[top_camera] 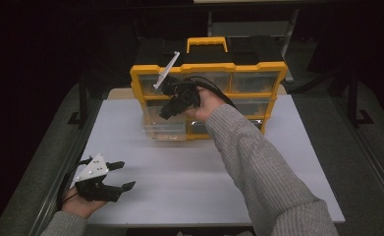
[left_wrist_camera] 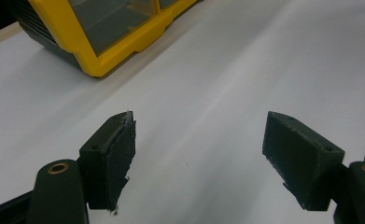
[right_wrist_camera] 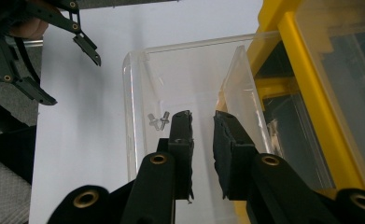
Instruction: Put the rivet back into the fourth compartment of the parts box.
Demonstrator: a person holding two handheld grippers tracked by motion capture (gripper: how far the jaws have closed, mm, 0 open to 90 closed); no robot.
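A yellow organizer [top_camera: 229, 67] with clear drawers stands at the back of the white table [top_camera: 189, 182]. One clear drawer [top_camera: 164, 130] at its lower left is pulled out. In the right gripper view this drawer [right_wrist_camera: 138, 93] holds two small metal screws [right_wrist_camera: 159, 120] on its floor. My right gripper [right_wrist_camera: 202, 116] hangs just above the drawer beside the screws, its jaws a narrow gap apart with nothing between them. In the high view the right gripper [top_camera: 167, 112] points down at the drawer. My left gripper [top_camera: 125, 175] rests near the table's front left corner, open wide and empty.
The organizer's yellow frame [right_wrist_camera: 315, 93] rises close on the right of the drawer. In the left gripper view the organizer's corner [left_wrist_camera: 101, 56] lies far off beyond the open left gripper [left_wrist_camera: 200, 123]. Dark floor and metal rails flank the table.
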